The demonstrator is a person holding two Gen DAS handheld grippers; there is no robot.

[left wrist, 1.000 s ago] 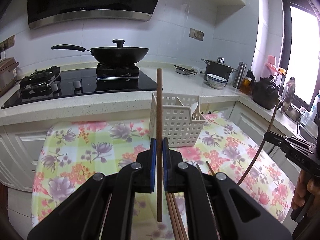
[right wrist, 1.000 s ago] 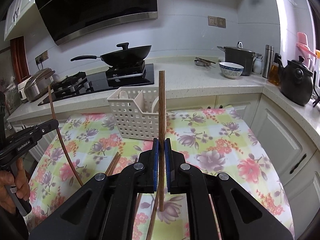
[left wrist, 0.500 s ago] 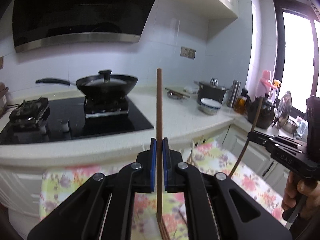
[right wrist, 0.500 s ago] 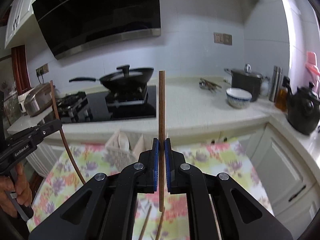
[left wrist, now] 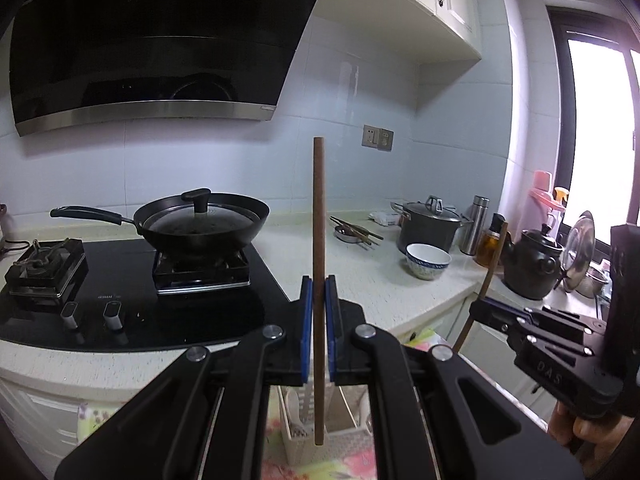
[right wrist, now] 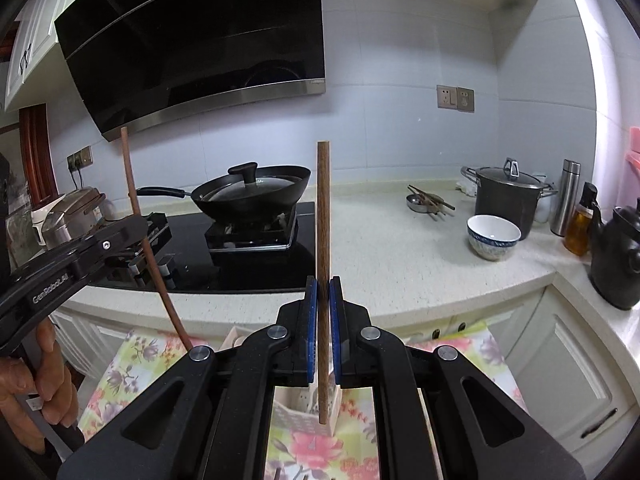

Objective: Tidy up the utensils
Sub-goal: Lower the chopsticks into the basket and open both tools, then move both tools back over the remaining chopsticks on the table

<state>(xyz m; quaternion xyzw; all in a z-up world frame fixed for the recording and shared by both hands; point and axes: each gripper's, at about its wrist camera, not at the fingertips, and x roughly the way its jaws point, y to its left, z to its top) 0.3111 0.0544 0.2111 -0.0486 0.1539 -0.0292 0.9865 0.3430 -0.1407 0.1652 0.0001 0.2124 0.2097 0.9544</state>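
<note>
My left gripper [left wrist: 319,292] is shut on a brown wooden chopstick [left wrist: 319,216] held upright; its lower tip hangs over the white perforated utensil basket [left wrist: 298,428] on the floral tablecloth. My right gripper [right wrist: 323,292] is shut on a second upright chopstick [right wrist: 323,208], its tip over the same basket [right wrist: 296,416]. Each gripper shows in the other's view: the right one [left wrist: 486,312] at the right with its chopstick [left wrist: 494,256], the left one [right wrist: 138,224] at the left with its chopstick [right wrist: 132,184]. The basket is mostly hidden behind the fingers.
A stone counter [right wrist: 400,248] lies behind the table with a black hob, a lidded wok [left wrist: 200,228], a grey pot [right wrist: 506,196], a blue-and-white bowl [right wrist: 494,236], a steel flask, an oil bottle and a black kettle [right wrist: 618,252]. A small dish with chopsticks [left wrist: 354,232] sits there.
Both grippers have risen and tilted up with their chopsticks. The basket and tablecloth have dropped to the bottom of both views, now under the chopstick tips.
</note>
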